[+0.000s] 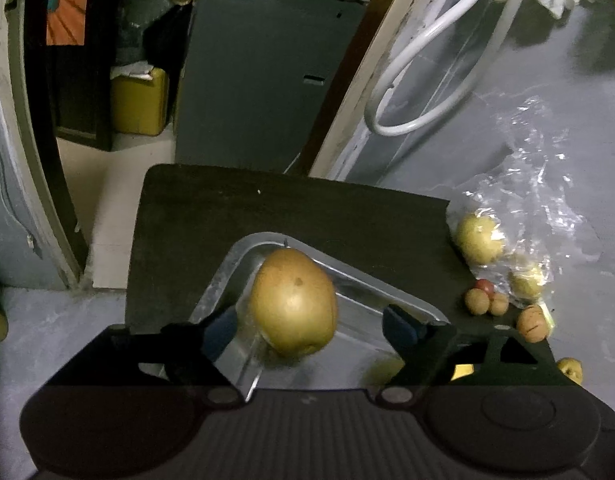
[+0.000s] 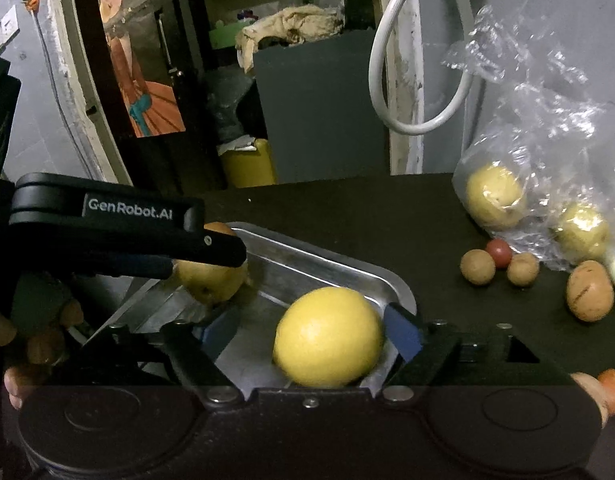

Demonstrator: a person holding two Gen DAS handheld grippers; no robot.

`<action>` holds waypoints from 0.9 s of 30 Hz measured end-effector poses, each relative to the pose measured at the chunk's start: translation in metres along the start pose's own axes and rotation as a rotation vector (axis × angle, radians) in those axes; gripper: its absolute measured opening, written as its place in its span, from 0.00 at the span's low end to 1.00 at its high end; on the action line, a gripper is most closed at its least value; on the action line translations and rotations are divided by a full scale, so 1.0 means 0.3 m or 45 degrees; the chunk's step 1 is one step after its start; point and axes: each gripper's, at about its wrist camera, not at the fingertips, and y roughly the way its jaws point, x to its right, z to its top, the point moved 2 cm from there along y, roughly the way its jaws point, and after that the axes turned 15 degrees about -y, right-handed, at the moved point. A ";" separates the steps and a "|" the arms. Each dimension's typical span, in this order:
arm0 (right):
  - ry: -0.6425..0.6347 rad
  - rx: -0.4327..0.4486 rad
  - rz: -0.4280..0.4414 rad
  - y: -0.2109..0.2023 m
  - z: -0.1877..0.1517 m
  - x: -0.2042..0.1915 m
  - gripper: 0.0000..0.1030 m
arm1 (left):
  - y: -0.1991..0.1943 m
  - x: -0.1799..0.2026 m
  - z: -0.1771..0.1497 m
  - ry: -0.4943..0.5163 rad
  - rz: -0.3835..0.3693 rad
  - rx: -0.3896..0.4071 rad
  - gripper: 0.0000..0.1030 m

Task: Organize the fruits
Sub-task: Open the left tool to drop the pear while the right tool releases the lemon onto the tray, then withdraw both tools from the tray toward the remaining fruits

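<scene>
A metal tray [image 1: 347, 268] [image 2: 327, 258] sits on a black tabletop [image 1: 267, 208]. In the left wrist view a golden-brown pear [image 1: 293, 302] hangs over the tray's far corner. It lies between the spread fingers of my left gripper [image 1: 311, 330], with a clear gap on its right side. The right wrist view shows that gripper [image 2: 223, 254] from the side, above the same pear [image 2: 211, 276]. My right gripper [image 2: 311, 334] is open around a yellow lemon-like fruit [image 2: 329, 336] lying in the tray's near corner, close to the right pad [image 2: 403, 332].
A clear plastic bag [image 2: 547, 120] holding yellow pears [image 2: 495, 196] [image 1: 479, 240] lies right of the tray. Beside it are small brown fruits [image 2: 477, 267] [image 1: 477, 301], a red one [image 2: 498, 253] and a larger brown one [image 2: 589, 290]. A white hose [image 2: 387, 80] hangs behind the table's far edge.
</scene>
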 end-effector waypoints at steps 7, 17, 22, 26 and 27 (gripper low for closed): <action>-0.019 0.086 -0.029 -0.138 -0.015 -0.039 0.95 | -0.123 0.013 -0.038 0.027 -0.015 0.081 0.97; 0.005 0.119 -0.060 -0.320 -0.078 -0.107 0.99 | -0.307 -0.008 -0.110 0.041 -0.002 0.191 0.99; 0.007 0.131 -0.077 -0.417 -0.112 -0.154 0.99 | -0.388 -0.036 -0.163 0.063 -0.009 0.196 0.99; 0.009 0.135 -0.100 -0.504 -0.151 -0.192 0.99 | -0.450 -0.058 -0.213 0.079 -0.009 0.198 0.99; 0.012 0.135 -0.105 -0.520 -0.159 -0.197 0.99 | -0.467 -0.062 -0.228 0.093 -0.014 0.197 0.99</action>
